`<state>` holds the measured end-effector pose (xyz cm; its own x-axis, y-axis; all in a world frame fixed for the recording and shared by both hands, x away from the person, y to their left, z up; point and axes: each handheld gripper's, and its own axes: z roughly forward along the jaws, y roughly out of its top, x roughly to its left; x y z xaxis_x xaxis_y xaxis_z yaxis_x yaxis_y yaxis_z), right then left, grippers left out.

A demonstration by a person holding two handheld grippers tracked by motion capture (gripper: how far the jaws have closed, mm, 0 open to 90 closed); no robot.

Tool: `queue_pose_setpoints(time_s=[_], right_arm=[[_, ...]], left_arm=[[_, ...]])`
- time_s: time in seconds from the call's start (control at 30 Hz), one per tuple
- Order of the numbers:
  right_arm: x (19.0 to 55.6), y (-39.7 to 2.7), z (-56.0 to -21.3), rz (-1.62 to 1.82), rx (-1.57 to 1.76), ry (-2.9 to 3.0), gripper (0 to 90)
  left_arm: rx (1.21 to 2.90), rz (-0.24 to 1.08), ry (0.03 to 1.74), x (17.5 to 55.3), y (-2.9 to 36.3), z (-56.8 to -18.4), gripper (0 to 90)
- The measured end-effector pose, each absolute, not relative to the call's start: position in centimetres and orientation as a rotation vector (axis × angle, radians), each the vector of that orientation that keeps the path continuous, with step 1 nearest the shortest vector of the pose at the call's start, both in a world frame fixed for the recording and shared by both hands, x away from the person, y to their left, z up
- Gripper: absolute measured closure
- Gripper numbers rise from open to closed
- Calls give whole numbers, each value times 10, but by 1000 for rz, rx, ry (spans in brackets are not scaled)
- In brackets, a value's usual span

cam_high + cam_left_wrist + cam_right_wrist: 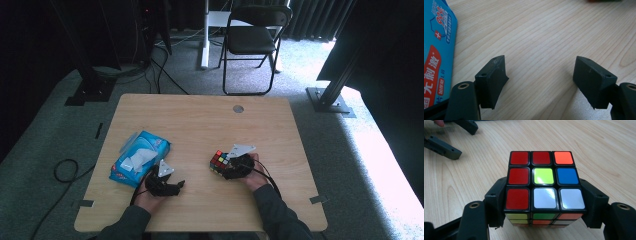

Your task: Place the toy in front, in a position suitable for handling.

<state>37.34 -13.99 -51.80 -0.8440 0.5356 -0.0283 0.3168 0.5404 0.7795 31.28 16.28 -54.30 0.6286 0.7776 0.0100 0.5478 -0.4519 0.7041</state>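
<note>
While the right gripper (544, 205) squeezes the Rubik's cube (543, 186) so it stays put, the left gripper (540, 82) waits. Its fingers (491, 80) are spread wide over the bare desk (544, 37), holding nothing.

Left gripper (176, 186) and right gripper (224, 169): black bodies, blocky black jaws with small screw holes, brass-ringed pivots. Each carries a grey three-cornered plate and a trailing black cable. Person's sleeves (274, 212): dark grey-green.
</note>
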Motion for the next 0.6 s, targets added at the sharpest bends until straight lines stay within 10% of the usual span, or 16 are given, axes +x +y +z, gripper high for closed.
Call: queue_pose_setpoints(time_s=[0.6], right_arm=[[374,-137,-528,1221,742,2559,333]], left_arm=[[2142,459,1044,311,161,-546,244]])
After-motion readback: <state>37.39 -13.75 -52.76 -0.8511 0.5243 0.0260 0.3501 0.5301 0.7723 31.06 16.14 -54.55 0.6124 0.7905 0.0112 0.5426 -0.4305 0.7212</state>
